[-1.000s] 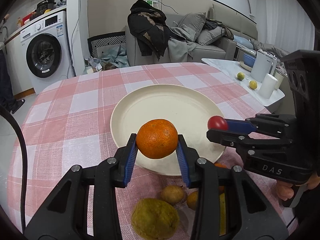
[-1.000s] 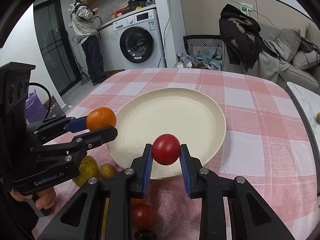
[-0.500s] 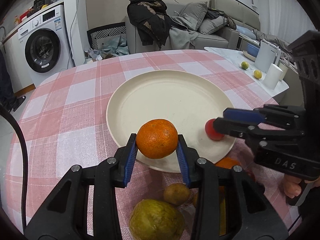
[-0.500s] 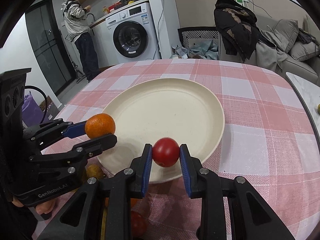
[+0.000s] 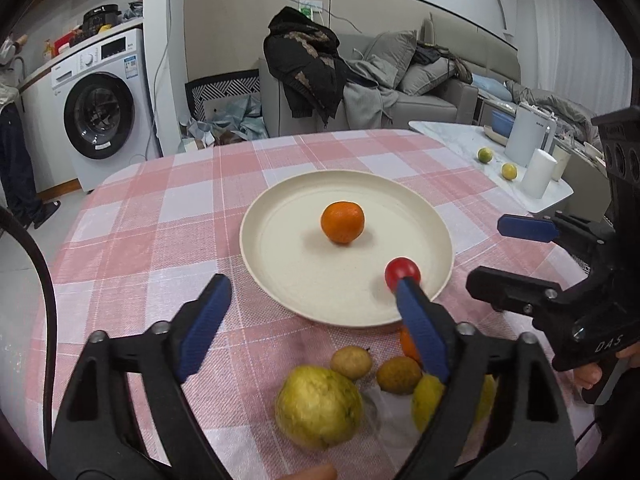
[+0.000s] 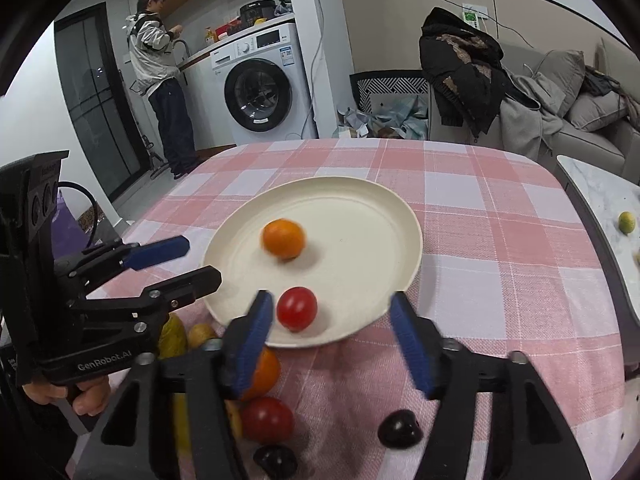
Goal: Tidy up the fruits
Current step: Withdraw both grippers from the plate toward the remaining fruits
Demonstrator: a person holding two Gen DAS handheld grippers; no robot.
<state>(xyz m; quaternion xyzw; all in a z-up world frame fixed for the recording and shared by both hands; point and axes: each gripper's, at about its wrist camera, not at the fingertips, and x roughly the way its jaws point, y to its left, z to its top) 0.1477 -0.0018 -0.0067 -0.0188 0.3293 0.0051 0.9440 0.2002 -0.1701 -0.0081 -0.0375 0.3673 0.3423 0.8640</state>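
Both your grippers are hanging wide open, gripping nothing; the left gripper (image 5: 308, 316) is sitting low in frame, the right gripper (image 6: 332, 336) likewise; the orange (image 5: 342, 222) and red tomato (image 6: 297, 308) are lying on the plate (image 5: 280, 280); the loose fruit pile (image 5: 320, 404) is sitting below the plate at lower centre, nearest your left gripper's tips.

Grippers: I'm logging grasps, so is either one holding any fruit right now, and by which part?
Nothing is held. Left gripper and right gripper are open; the round orange mandarin and small red tomato lie on the cream plate.
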